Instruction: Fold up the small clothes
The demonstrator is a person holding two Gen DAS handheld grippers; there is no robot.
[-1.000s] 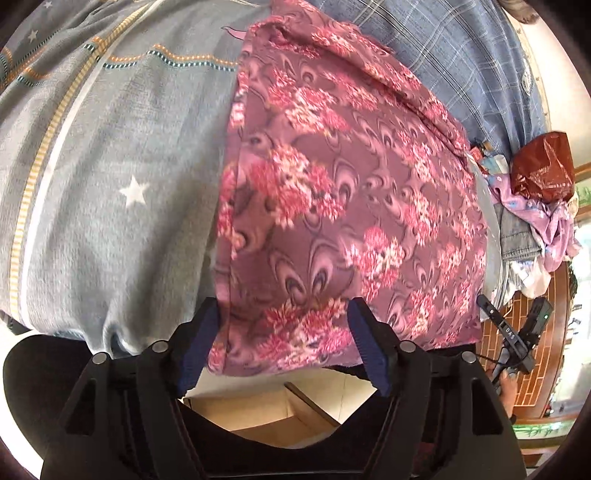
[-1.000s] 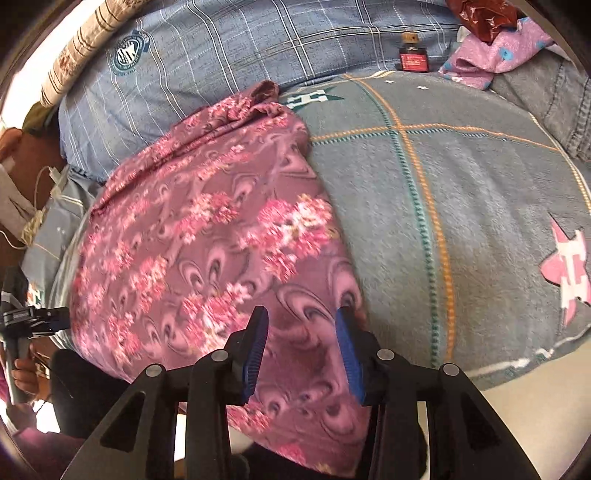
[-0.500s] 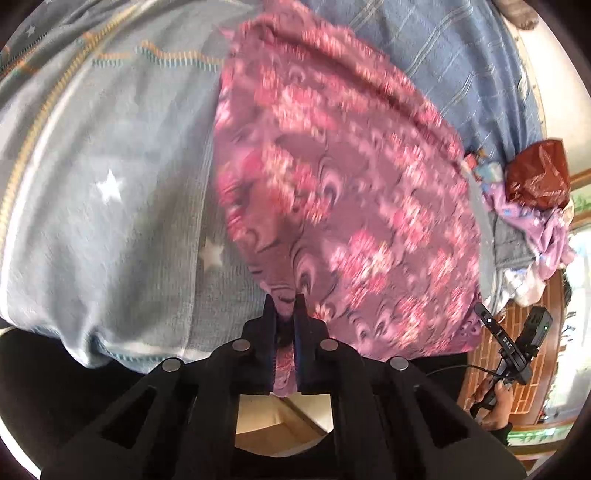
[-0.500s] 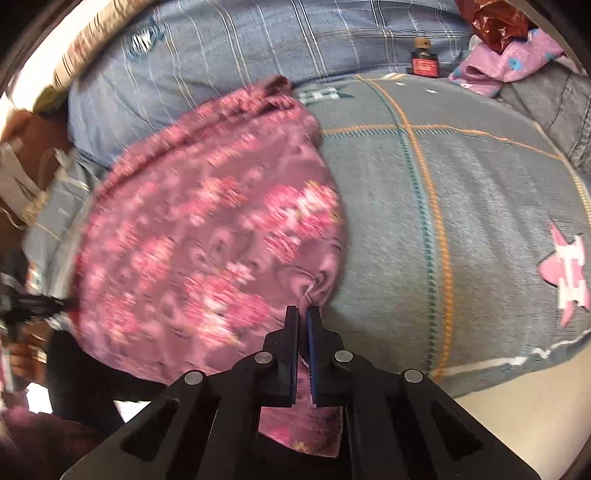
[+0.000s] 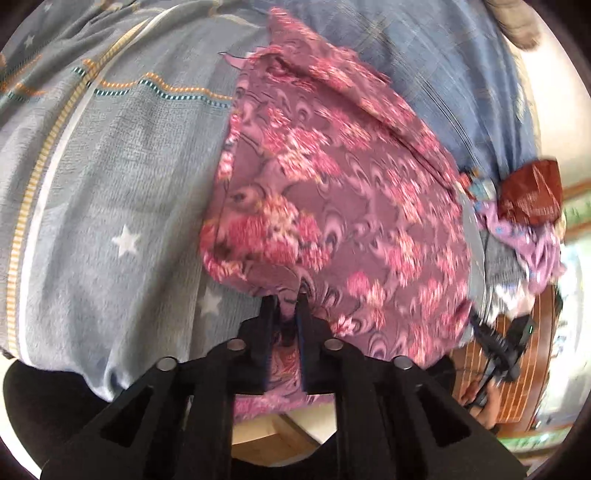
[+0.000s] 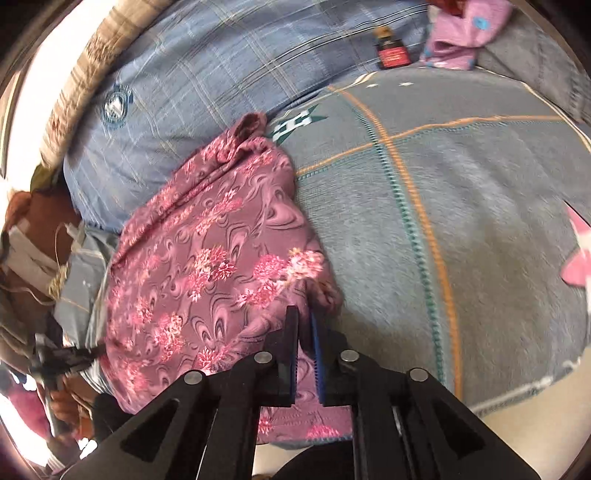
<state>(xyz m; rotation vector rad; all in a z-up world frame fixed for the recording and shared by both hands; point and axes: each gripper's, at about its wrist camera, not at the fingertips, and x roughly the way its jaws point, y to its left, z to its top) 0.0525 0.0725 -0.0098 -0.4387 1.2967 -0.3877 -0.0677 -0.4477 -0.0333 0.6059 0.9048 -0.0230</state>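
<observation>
A purple garment with pink flowers [image 5: 351, 206] lies on a grey-blue blanket with stars and orange stripes [image 5: 110, 177]. My left gripper [image 5: 286, 299] is shut on the garment's near left edge and lifts it into a fold. In the right wrist view the same garment [image 6: 207, 258] lies left of centre, and my right gripper [image 6: 304, 314] is shut on its near right edge, bunching the cloth. The garment's far end is crumpled against a blue plaid pillow [image 6: 207, 81].
A pile of clothes [image 5: 524, 240] and a dark red bag [image 5: 532, 192] sit at the bed's right. A small red-labelled bottle [image 6: 391, 51] and pink cloth [image 6: 461, 33] lie at the far edge. The blanket [image 6: 461, 229] lies bare to the right.
Both grippers were open around the garment's near edge a second ago; they have shut on it and pulled the edge up and forward, folding the cloth over.
</observation>
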